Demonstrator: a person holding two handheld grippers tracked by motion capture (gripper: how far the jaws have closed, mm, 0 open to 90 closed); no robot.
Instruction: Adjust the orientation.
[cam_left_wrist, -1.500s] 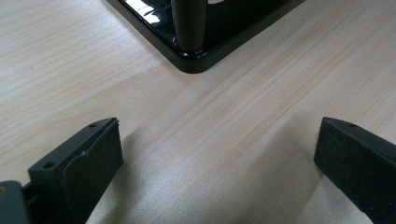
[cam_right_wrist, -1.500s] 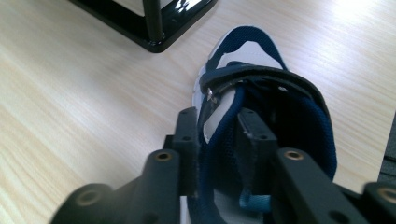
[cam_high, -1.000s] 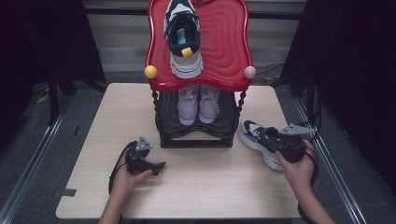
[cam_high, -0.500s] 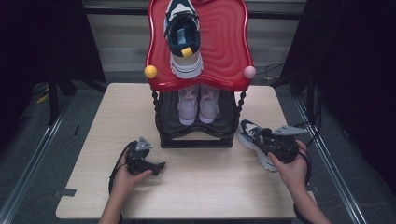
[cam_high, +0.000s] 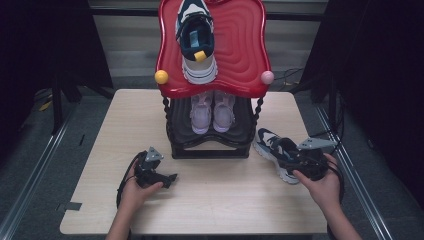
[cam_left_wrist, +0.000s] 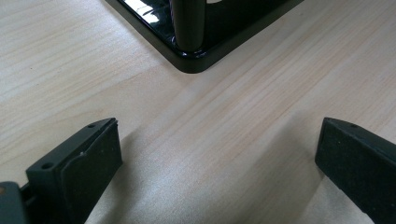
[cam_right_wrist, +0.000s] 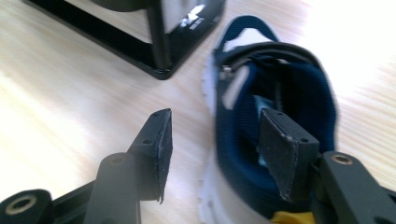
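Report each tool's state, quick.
Left tool: open, empty, over the table.
Right tool: jaws just opening, straddling the navy sneaker's side, not gripping.

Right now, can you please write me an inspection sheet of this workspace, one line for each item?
Surface: light wooden table, bare in front of the rack.
Job's things: navy and white sneaker on the table right of the black shoe rack; its mate on the red top shelf; pale pair on the lower shelf.
Clutter: nothing seen.
Grippers: left gripper open over bare wood; right gripper has just been opening, one of its fingers inside the sneaker, the other outside, its wall between them unpressed.
Cables: black loop by the left hand.
Surroundings: dark curtains, grey floor, metal rails.
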